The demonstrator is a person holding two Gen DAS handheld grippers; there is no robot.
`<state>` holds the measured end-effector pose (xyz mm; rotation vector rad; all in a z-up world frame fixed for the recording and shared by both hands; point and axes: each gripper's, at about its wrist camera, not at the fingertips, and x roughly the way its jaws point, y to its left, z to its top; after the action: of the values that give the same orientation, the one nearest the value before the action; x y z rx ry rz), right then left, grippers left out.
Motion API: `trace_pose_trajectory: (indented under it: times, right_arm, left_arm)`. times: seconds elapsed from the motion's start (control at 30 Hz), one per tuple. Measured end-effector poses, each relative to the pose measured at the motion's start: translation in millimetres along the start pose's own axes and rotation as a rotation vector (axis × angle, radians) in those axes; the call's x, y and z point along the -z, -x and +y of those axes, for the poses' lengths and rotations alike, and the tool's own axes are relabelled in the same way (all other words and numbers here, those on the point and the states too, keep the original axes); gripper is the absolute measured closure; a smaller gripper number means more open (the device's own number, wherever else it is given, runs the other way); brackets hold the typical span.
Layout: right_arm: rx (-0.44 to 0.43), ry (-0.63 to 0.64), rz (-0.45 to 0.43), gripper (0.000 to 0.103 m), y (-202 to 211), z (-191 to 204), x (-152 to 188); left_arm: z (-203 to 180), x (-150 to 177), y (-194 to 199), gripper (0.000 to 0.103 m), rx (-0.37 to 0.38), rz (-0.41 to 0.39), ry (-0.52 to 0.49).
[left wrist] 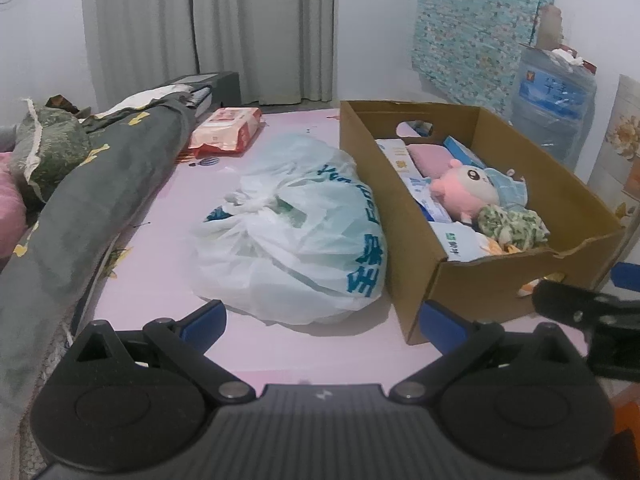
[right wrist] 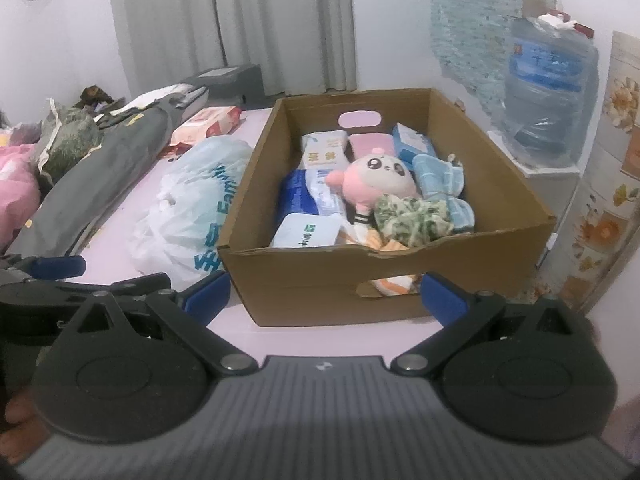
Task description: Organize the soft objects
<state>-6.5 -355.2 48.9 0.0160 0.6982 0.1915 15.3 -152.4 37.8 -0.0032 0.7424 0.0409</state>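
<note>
- Here, the left gripper (left wrist: 322, 320) has its blue-tipped fingers (left wrist: 206, 318) spread wide, holding nothing, low over the pink bed (left wrist: 168, 280).
- The right gripper (right wrist: 324, 298) is likewise wide apart and empty, facing the cardboard box (right wrist: 320, 276).
- Inside the box lie the pink plush toy (right wrist: 374, 178), a green patterned cloth (right wrist: 412, 216) and tissue packs (right wrist: 304, 232).
- A knotted white plastic bag (left wrist: 292, 232) lies just left of the box, touching it.

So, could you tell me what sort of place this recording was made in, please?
Most likely a bedroom at home. The cardboard box of soft things sits on a pink bed sheet, a folded dark quilt lies along the left, and grey curtains hang behind.
</note>
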Motion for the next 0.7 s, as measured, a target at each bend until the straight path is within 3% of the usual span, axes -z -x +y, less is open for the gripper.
trace_pose_trajectory:
  times: [0.7]
  right_arm:
    - [0.007, 0.048, 0.02, 0.001, -19.7, 21.1, -8.8]
  left_arm:
    - [23.1, -2.8, 2.8, 0.0, 0.003, -0.006, 0.052]
